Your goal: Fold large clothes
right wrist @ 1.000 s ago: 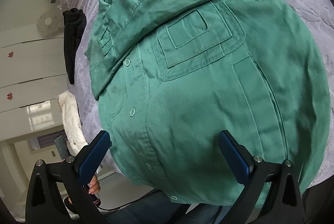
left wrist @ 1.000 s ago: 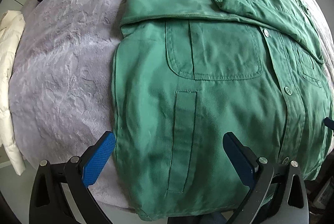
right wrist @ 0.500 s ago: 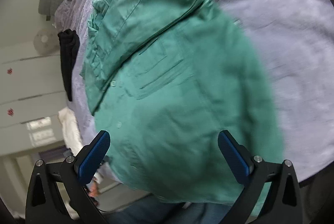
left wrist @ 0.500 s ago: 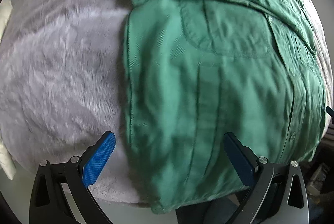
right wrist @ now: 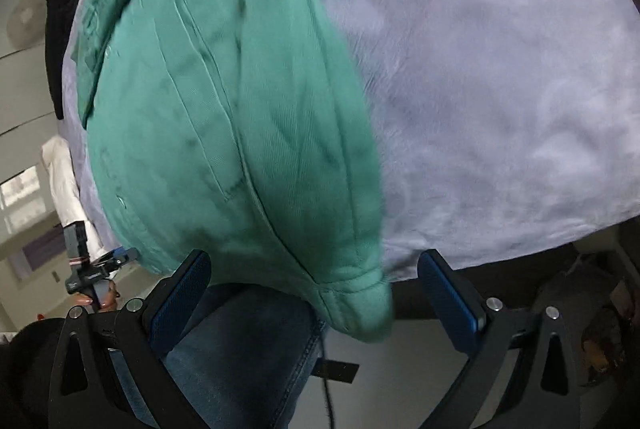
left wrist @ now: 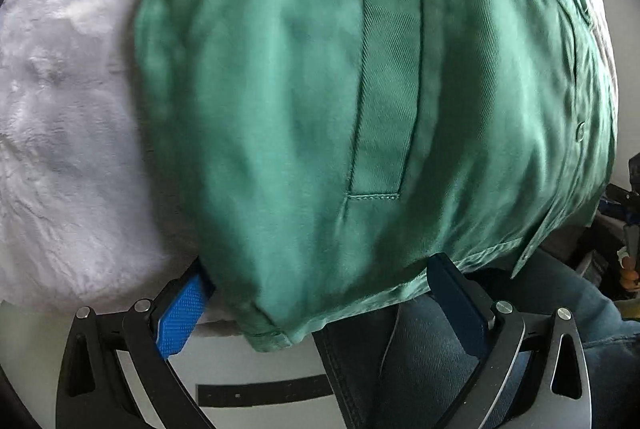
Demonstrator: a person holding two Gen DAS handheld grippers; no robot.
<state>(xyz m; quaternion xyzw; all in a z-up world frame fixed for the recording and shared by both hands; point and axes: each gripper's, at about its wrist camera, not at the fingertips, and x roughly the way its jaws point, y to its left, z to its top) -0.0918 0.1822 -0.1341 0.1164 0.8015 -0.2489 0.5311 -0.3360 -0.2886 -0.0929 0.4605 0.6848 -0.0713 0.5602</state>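
Note:
A large green work jacket [left wrist: 360, 89] lies on a pale lilac bed cover [left wrist: 60, 109], its bottom hem hanging over the bed's near edge. My left gripper [left wrist: 316, 305] is open, its blue pads on either side of the hem's left corner [left wrist: 272, 333]. In the right wrist view the same green jacket [right wrist: 224, 117] fills the left half. My right gripper [right wrist: 312, 301] is open too, with the hem's right corner [right wrist: 360, 309] hanging between its fingers. Neither gripper is pressed onto the cloth.
A person's legs in blue jeans [right wrist: 248, 349] stand at the bed's edge, under the hem. The other gripper with the hand holding it [right wrist: 92, 269] shows at the left. A white garment [right wrist: 64, 173] and a black one [right wrist: 56, 41] lie beyond the jacket. Bare lilac bed cover [right wrist: 500, 89] spreads right.
Both grippers have dropped and moved in toward the jacket's bottom hem. The hem corners now sit between the open fingers, and the upper jacket has left the views.

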